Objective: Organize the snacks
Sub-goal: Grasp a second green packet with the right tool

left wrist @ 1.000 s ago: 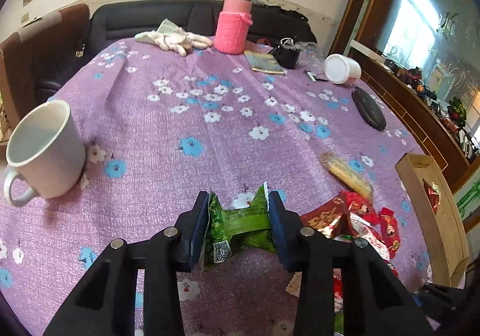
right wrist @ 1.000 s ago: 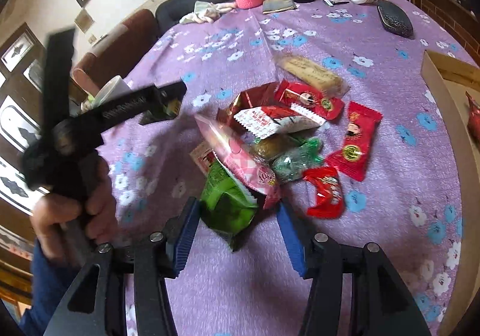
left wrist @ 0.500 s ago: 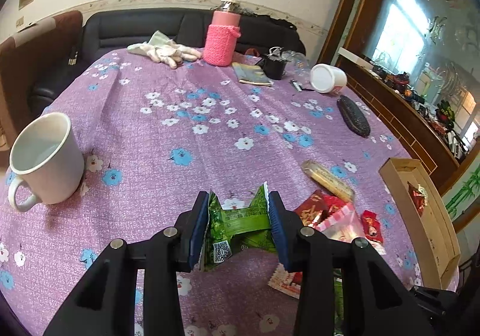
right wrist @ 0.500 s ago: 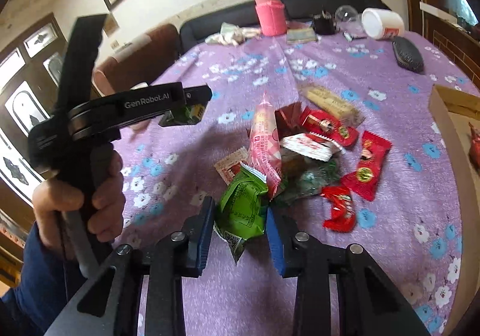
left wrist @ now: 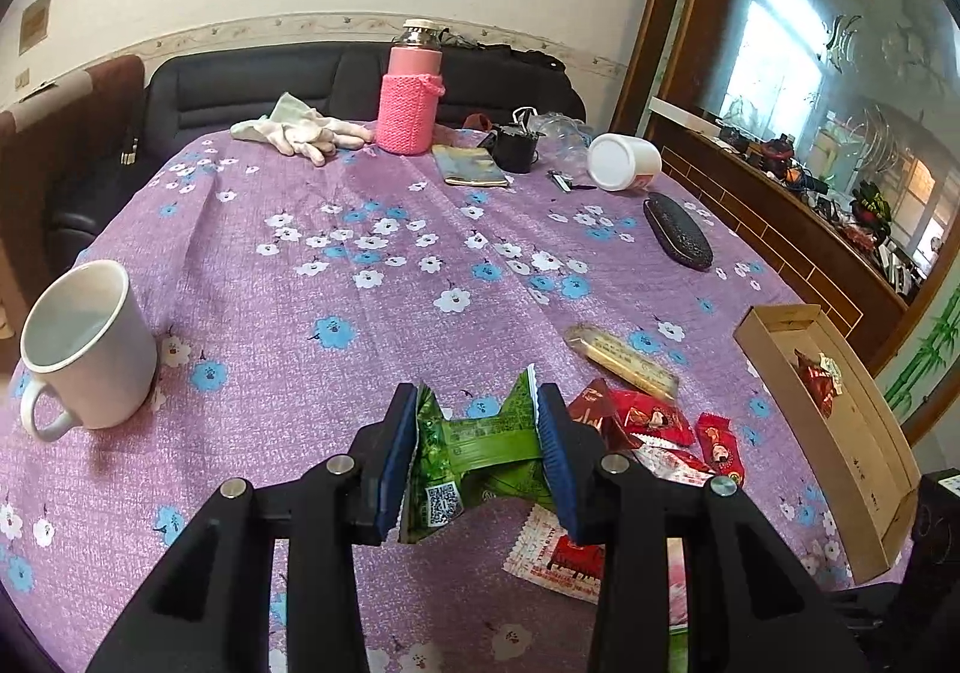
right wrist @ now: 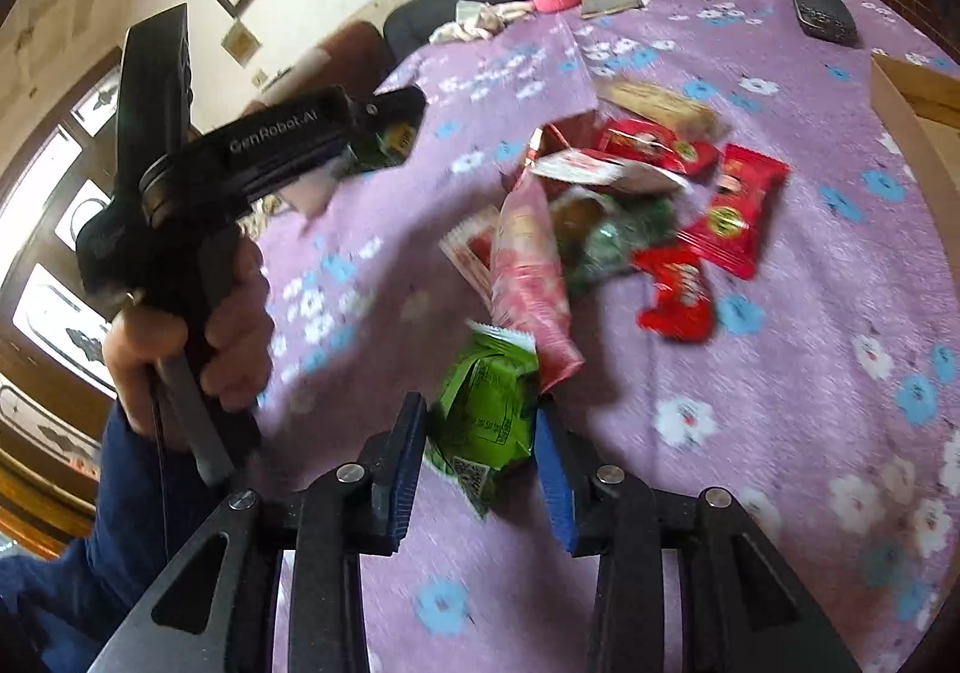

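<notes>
- Pinching a green packet (left wrist: pixel 480 436) crosswise, the left gripper (left wrist: pixel 477 451) holds it above the purple worktop (left wrist: pixel 360 277).
- Right gripper (right wrist: pixel 483 451) has a second green packet (right wrist: pixel 489 415) between its fingers, which are opening.
- Red snacks (right wrist: pixel 729 220) lie piled beyond; a cardboard box (left wrist: pixel 840 433) sits right.

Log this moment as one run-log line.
left hand-held gripper: shut on crumpled green foil snack packet | right hand-held gripper: jaws opening around second green snack packet | cardboard tray: one red snack
</notes>
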The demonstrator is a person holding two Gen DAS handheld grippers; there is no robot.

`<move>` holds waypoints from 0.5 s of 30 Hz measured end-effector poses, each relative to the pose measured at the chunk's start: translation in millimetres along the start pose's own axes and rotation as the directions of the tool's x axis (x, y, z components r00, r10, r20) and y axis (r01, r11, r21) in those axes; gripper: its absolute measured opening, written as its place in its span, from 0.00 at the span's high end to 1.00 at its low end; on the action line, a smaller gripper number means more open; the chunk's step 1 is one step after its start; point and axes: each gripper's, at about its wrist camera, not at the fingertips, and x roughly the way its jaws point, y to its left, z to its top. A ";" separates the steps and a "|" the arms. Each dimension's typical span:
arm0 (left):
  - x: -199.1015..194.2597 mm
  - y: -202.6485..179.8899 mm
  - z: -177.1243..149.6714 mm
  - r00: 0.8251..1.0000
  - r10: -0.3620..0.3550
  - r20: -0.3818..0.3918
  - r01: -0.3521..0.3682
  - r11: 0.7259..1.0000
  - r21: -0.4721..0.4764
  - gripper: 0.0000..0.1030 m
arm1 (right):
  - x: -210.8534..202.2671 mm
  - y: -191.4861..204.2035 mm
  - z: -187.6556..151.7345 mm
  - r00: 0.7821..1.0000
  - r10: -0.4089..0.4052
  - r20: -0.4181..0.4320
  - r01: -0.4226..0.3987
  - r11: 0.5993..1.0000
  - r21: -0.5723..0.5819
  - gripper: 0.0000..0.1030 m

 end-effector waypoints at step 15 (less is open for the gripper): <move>-0.2 -2.4 -0.5 1.000 -0.009 0.002 0.009 1.000 0.005 0.62 | 0.4 15.0 -8.5 0.960 -0.278 0.035 0.280 0.955 -0.101 0.45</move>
